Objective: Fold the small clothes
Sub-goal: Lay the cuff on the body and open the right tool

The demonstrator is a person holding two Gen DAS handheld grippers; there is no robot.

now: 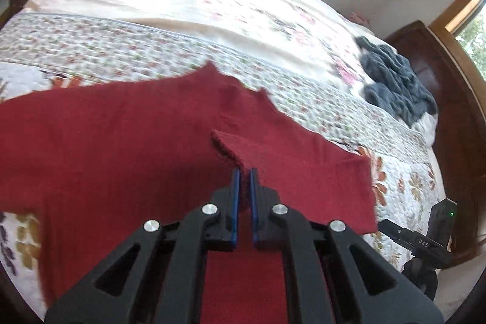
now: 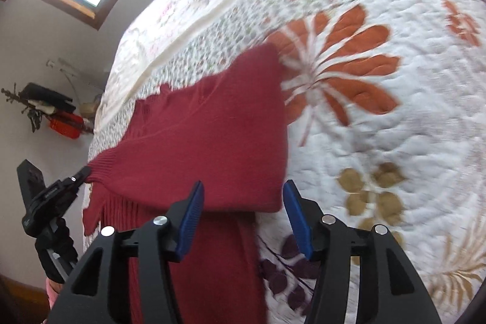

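**One red sweater, two grippers on a quilted bed**

The left gripper (image 1: pixel 244 172) clamps a cuff of the red sweater (image 1: pixel 121 141), which lies on the floral quilt (image 2: pixel 395 111). The right gripper (image 2: pixel 241 193), jaws apart, hovers over its hem; bare quilt lies rightward.

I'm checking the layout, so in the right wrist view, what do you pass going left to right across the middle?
Cluttered wall shelf → left gripper pinching the sleeve cuff → red sweater → orange flower printed on the quilt.
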